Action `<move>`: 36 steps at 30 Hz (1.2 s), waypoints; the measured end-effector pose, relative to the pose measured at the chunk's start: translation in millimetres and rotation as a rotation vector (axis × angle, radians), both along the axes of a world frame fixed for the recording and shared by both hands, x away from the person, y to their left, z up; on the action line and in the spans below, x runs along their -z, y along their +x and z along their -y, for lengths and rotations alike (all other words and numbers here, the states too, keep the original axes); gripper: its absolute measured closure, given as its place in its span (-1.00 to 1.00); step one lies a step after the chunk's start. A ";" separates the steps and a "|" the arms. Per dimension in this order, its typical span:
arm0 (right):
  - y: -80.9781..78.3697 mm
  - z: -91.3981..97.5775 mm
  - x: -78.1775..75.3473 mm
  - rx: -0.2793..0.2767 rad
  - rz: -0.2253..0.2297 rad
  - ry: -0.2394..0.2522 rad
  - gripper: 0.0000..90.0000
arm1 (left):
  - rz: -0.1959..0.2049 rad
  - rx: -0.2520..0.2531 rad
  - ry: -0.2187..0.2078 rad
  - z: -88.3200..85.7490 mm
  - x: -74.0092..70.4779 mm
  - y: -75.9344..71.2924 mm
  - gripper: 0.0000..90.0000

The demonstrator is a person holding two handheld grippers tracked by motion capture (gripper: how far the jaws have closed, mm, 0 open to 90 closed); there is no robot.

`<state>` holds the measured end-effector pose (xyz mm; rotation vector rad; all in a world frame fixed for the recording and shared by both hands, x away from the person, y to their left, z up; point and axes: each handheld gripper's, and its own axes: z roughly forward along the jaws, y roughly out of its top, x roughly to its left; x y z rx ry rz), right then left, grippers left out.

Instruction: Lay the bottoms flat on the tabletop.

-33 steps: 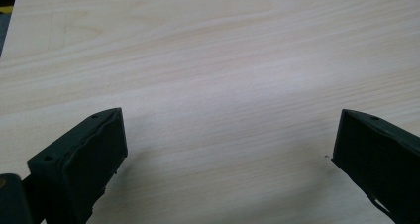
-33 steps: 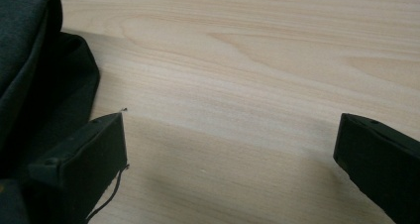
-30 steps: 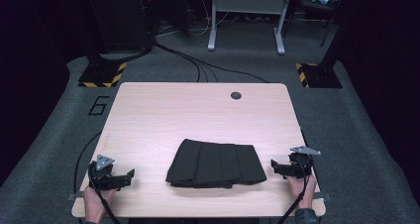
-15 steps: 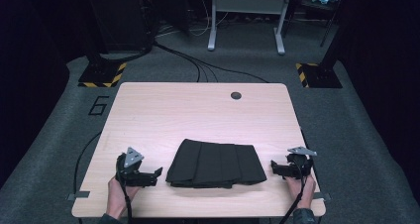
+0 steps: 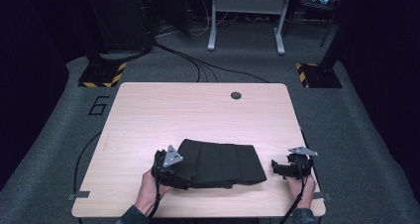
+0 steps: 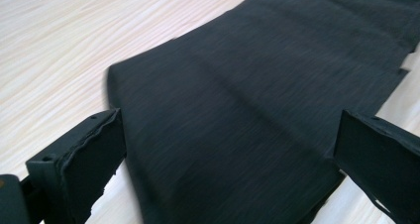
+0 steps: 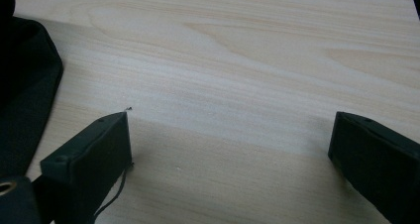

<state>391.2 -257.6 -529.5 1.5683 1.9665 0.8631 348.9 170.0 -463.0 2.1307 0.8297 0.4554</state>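
Left gripper (image 5: pixel 174 172), jaws spread wide and holding nothing, straddles the left end of the folded black garment (image 5: pixel 220 163), apparently placed to pinch that edge. The garment lies flat near the front edge of the wooden table (image 5: pixel 198 110). Right gripper (image 5: pixel 282 168), likewise wide open and empty, rests over bare tabletop just beside the garment's right end.
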 end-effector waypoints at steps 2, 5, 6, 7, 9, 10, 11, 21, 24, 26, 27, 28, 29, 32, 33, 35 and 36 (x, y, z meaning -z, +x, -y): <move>0.0 0.0 0.0 0.001 0.000 -0.001 -0.95 | 0.006 0.026 0.003 12.1 0.4 -0.4 -1.00; 0.0 0.1 0.0 0.001 0.001 0.000 -0.94 | -0.002 0.092 0.041 32.2 1.9 -1.7 -1.00; 0.0 0.1 0.0 0.000 0.000 -0.001 -0.94 | 0.001 0.106 0.050 36.9 3.2 -1.4 -1.00; 0.1 0.0 0.0 0.001 0.001 0.002 -0.94 | -0.004 0.128 0.062 43.1 4.2 -1.5 -1.00; 0.1 0.1 -0.1 0.001 0.001 0.003 -0.94 | -0.005 0.163 0.072 56.7 7.3 -2.1 -1.00; 0.0 0.1 -0.1 0.001 0.002 0.003 -0.94 | -0.006 0.173 0.080 60.9 7.9 -2.3 -1.00; 0.0 0.1 -0.1 0.001 0.001 0.003 -0.94 | -0.008 0.182 0.080 66.0 8.6 -2.7 -1.00; -0.1 0.2 -0.1 0.002 0.003 0.006 -0.93 | -0.028 0.235 0.165 99.3 25.0 5.2 -0.84; -0.1 0.2 -0.1 0.001 0.003 0.005 -0.93 | -0.012 0.239 0.190 102.5 26.3 4.4 -0.61; -0.1 -0.1 -0.1 -0.001 0.003 0.002 -0.93 | -0.016 0.244 0.194 102.6 26.4 4.6 -0.56; -0.1 -0.2 -0.1 -0.001 0.002 0.002 -0.93 | -0.021 0.248 0.195 102.3 26.1 5.1 -0.51; -0.1 -0.2 -0.1 -0.001 0.002 0.002 -0.93 | -0.029 0.250 0.196 101.5 25.2 5.7 -0.45; -0.1 -0.3 -0.1 -0.001 0.002 0.002 -0.93 | -0.031 0.248 0.194 101.2 24.8 6.2 -0.38; -0.1 -0.3 -0.1 0.000 0.003 0.001 -0.92 | -0.042 0.256 0.191 98.9 22.5 8.7 -0.17; -0.2 -0.2 -0.1 0.000 0.004 0.001 -0.92 | -0.043 0.256 0.190 98.8 22.2 9.2 -0.06; -0.2 -0.2 -0.1 0.001 0.004 0.001 -0.92 | -0.046 0.248 0.186 98.3 21.1 10.3 0.13; -0.2 -0.2 -0.1 0.001 0.004 0.002 -0.92 | -0.042 0.241 0.185 98.1 20.9 10.7 0.21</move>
